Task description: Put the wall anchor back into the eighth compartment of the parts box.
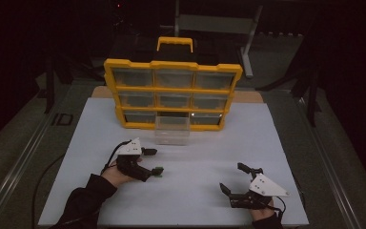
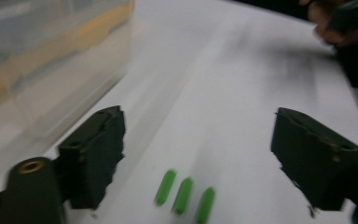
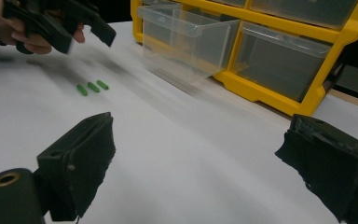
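left gripper view: clear drawer (image 2: pixel 51 56) beside green pieces (image 2: pixel 184 195)

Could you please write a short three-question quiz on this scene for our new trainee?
1. How many green pegs lie on the white board?
2. True or false: the clear drawer is pushed fully into the yellow cabinet.
3. Which tongs are nearer the pegs: A) left tongs, B) right tongs?

Key:
1. Three, side by side.
2. False: it is pulled out in front of the cabinet's bottom row.
3. A: the pegs lie between the open left jaws, not yet gripped, while the right tongs stand open farther off.
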Available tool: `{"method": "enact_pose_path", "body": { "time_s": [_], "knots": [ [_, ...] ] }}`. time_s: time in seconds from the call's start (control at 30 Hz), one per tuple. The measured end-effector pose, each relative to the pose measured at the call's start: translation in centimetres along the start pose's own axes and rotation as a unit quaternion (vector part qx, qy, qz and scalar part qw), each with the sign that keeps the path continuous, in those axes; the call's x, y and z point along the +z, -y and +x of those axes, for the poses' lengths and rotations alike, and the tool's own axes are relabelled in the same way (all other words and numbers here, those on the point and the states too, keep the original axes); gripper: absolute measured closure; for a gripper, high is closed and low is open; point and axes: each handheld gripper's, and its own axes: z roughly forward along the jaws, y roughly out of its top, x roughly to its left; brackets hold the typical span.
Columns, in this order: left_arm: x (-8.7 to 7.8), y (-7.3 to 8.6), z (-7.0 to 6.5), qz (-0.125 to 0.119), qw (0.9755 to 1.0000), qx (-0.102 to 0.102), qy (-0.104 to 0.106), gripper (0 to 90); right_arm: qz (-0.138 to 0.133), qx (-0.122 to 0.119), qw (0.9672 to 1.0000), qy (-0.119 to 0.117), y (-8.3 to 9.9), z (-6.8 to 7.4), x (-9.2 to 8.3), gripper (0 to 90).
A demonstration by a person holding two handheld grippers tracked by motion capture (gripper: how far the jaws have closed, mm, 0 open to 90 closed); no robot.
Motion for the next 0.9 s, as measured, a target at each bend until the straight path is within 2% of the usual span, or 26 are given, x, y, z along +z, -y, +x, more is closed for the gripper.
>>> {"method": "enact_pose_path", "body": {
  "time_s": [0.13,0.2,0.27,0.33,0.4,0.47,0.5,0.63,0.73,0.8,0.9],
  "knots": [
    [0.4,0.4,0.4,0.026,0.9996,0.001,-0.007,30.9,0.000,0.000,1.0000,-0.001,0.0,0.0,0.0,8.3],
    [0.6,0.5,0.5,0.040,0.9992,0.004,-0.010,40.1,0.001,0.002,1.0000,0.000,0.0,0.0,0.0,8.3],
    [0.7,0.6,0.5,0.046,0.9989,0.010,-0.006,45.6,0.001,0.002,1.0000,0.000,0.0,0.0,0.0,8.3],
    [1.0,0.5,0.6,0.061,0.9980,0.009,-0.015,50.8,0.001,0.002,1.0000,-0.001,0.0,0.0,0.0,8.3],
    [1.1,0.5,0.6,0.064,0.9976,0.009,-0.023,55.6,0.002,0.001,1.0000,-0.002,0.0,0.0,0.0,8.3],
    [1.2,0.4,0.6,0.067,0.9975,0.007,-0.022,61.1,0.001,0.002,1.0000,-0.002,0.0,0.0,0.0,8.3],
    [1.5,0.4,0.6,0.072,0.9972,0.007,-0.020,61.1,0.001,0.001,1.0000,-0.002,0.0,0.0,0.0,8.3],
    [1.9,0.2,0.6,0.088,0.9960,0.011,-0.010,70.8,0.000,0.002,1.0000,-0.002,0.0,-0.1,0.0,8.3],
    [2.2,0.3,0.7,0.099,0.9948,0.020,-0.015,75.6,0.000,0.002,1.0000,-0.002,0.0,-0.1,0.0,8.3],
    [2.3,0.4,0.7,0.100,0.9948,0.016,-0.009,76.5,0.000,0.002,1.0000,-0.001,0.0,-0.1,0.0,8.3],
    [2.6,0.5,0.8,0.116,0.9928,0.025,-0.012,78.0,0.001,0.002,1.0000,-0.002,0.0,-0.1,0.0,8.3]
  ]
}}
